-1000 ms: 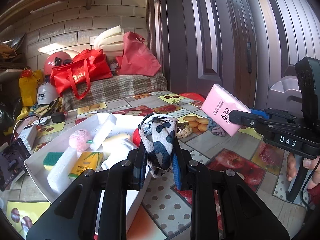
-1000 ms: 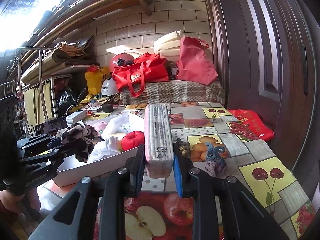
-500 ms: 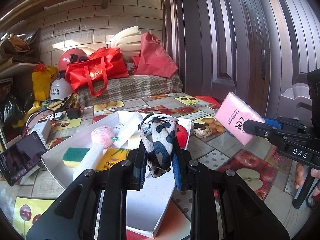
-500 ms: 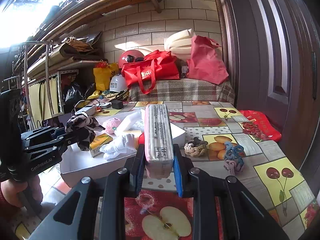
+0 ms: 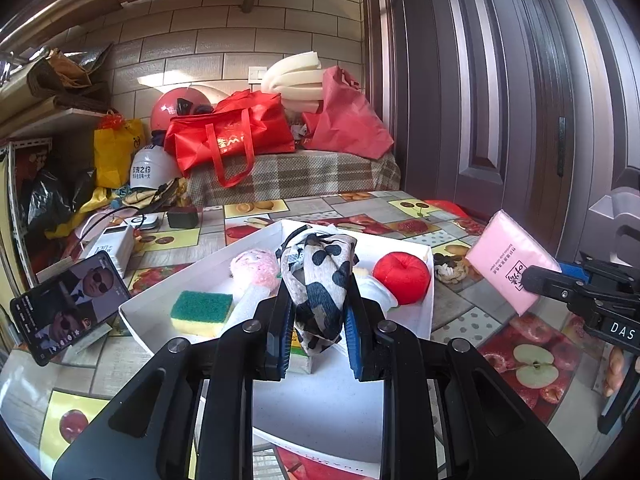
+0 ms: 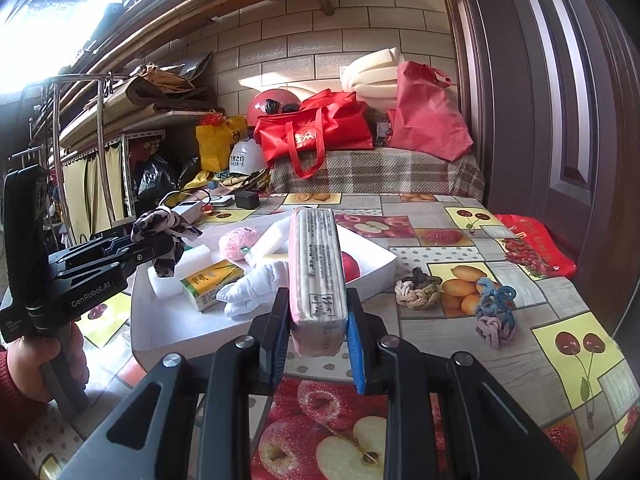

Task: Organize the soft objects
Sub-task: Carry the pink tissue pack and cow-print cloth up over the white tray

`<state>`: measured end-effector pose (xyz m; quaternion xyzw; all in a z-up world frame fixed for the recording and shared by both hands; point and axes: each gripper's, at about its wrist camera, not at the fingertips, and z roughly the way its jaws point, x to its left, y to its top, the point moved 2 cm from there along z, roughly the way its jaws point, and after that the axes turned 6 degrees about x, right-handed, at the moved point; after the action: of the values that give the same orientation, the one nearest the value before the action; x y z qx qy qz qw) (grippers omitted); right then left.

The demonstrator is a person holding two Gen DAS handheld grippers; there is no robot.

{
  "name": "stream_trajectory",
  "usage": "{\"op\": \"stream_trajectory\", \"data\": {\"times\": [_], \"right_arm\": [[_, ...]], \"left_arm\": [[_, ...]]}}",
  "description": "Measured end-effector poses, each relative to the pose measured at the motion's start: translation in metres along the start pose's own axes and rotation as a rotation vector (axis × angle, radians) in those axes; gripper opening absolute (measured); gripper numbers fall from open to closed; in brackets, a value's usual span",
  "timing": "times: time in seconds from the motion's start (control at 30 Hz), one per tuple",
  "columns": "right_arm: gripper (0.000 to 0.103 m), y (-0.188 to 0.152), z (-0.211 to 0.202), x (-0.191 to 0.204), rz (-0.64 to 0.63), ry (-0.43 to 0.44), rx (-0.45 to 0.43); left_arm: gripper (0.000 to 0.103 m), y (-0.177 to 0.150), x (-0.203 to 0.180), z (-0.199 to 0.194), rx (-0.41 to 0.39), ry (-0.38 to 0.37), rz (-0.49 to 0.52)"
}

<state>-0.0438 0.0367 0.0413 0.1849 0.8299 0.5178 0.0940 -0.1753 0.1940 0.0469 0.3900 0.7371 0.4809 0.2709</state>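
A black-and-white spotted cloth (image 5: 318, 284) is pinched between the closed-in jaws of the left gripper (image 5: 316, 330) and is held above the white tray (image 5: 424, 320), clear of its floor. A pink tissue pack (image 6: 318, 268) is clamped on its long edges by the right gripper (image 6: 316, 346), whose jaws are closed against it, and is held in the air over the desk (image 6: 460, 332) just beside the tray's near right corner. Inside the tray a green-and-yellow sponge (image 5: 201, 312), a pink fluffy ball (image 5: 254, 267), a red apple-shaped cushion (image 5: 401, 276), a white glove (image 6: 252, 290) and a yellow-green packet (image 6: 210, 280) are seen lying close together. On the fruit-patterned desk to the right of the tray, a beige knotted rope (image 6: 416, 290) and a blue-and-pink knotted cord (image 6: 494, 312) are laid apart from each other. A phone (image 5: 70, 306) with a lit screen is propped at the tray's left side.
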Motion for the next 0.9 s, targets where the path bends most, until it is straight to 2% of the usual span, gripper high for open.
{"op": "stream_trajectory", "data": {"times": [0.6, 0.9], "right_arm": [[0.025, 0.004, 0.031, 0.031, -0.046, 0.054, 0.062], [0.025, 0.012, 0.052, 0.056, -0.080, 0.096, 0.088]], "left_arm": [[0.021, 0.003, 0.037, 0.015, 0.037, 0.050, -0.091], [0.021, 0.007, 0.040, 0.030, 0.058, 0.079, -0.067]]}}
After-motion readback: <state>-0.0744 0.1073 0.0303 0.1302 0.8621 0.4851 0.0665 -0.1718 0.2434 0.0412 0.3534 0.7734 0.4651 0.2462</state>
